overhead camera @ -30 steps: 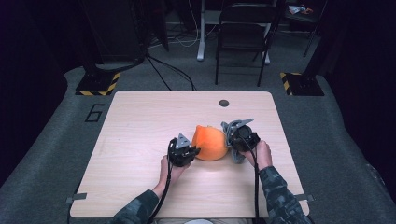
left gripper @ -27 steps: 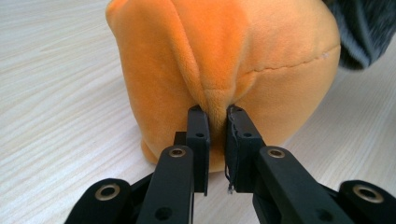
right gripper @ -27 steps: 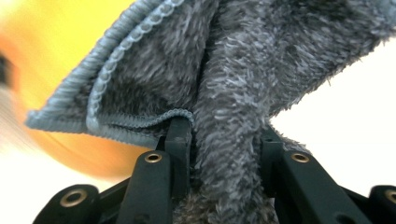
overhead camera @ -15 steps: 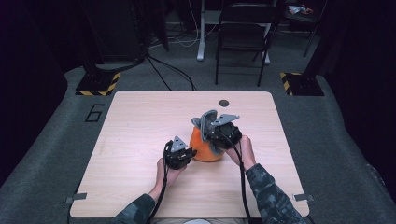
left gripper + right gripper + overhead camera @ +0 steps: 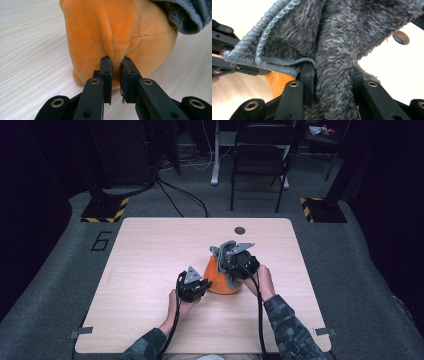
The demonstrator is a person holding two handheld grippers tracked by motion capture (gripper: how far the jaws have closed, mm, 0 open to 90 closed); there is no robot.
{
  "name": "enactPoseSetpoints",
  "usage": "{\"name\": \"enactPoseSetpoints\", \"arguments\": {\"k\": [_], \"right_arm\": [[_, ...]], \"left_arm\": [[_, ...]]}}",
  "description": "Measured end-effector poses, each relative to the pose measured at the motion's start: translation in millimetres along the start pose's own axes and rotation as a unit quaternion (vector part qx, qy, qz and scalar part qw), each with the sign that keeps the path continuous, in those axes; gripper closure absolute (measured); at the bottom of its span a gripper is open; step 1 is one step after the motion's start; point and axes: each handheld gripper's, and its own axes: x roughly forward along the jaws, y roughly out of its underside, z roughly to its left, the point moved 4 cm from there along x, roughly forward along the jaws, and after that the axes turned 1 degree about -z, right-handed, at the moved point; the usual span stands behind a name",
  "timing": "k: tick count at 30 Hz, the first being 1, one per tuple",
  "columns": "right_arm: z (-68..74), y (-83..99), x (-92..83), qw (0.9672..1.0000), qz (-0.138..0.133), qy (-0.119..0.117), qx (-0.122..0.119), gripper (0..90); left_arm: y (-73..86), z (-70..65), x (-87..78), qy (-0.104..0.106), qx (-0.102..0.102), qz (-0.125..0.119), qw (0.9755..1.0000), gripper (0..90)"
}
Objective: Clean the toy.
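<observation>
Orange plush piece (image 5: 220, 279) sat on the tabletop (image 5: 150, 250), right of centre and somewhat nearer the person's edge than the far edge. Looked soft, light, velvety; puckered readily where pinched, so judged limp and likely to sag or slide rather than hold shape. Not fragile.

Left claw (image 5: 200, 287) lay low at the plush piece's left flank, touching it. Seen in the left gripper view clamped on a raised fold of orange fabric (image 5: 116, 53), jaws nearly together with the pleat squeezed between the pads (image 5: 107, 72). Judged a good hold: a gathered fold gives more purchase than the smooth rounded face, which would probably slip.

Grey fleecy cloth (image 5: 224, 251) draped over the upper right of the plush piece, one part lifted above it. Fuzzy pile, ribbed stitched hem (image 5: 262, 47); soft, floppy, light, unlikely to slip once pinched. Right claw (image 5: 231, 265) held above and against the orange piece's right side, clamped on a thick bunch of the grey cloth (image 5: 334, 75), jaws set around the wad, cloth spilling past both sides. Hem judged the firmer spot to grip, being denser than the pile.

Orange fabric glimpsed beneath the grey cloth in the right gripper view (image 5: 275, 82), just below and left of that claw. Small dark round grommet (image 5: 240, 230) in the tabletop near the far edge, well apart from both claws.
</observation>
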Motion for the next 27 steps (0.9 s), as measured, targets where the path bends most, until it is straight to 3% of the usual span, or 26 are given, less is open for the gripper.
{"name": "enactPoseSetpoints", "arguments": {"k": [3,9,12,16,19,22,27], "right_arm": [[-5.0,3.7,-1.7,0.9999,0.011,0.002,0.005,66.2],[-26.1,21.0,-1.2,0.9986,0.031,0.01,0.042,66.2],[-38.1,32.6,6.3,0.9966,0.047,0.009,0.067,66.3],[-48.8,51.9,25.1,0.9928,0.086,0.024,0.079,66.4],[-52.2,63.1,38.6,0.9891,0.11,0.014,0.096,66.1],[-52.8,63.3,41.0,0.9883,0.118,0.016,0.095,66.0],[-49.1,49.6,25.5,0.9917,0.1,0.041,0.07,66.2]], "left_arm": [[-0.2,0.0,0.1,0.0,0.001,0.0,1.0,81.0],[0.6,0.5,-0.6,0.002,-0.004,0.002,1.0,81.0],[0.8,1.6,-1.1,0.002,-0.003,0.002,1.0,81.0],[1.3,2.1,-0.6,0.001,-0.003,0.001,1.0,80.9],[1.4,3.4,-1.1,0.003,-0.004,0.003,1.0,80.9],[1.8,3.5,-1.0,0.003,-0.008,0.001,1.0,80.9],[2.5,7.5,-2.2,0.001,-0.006,0.002,1.0,80.5]]}}
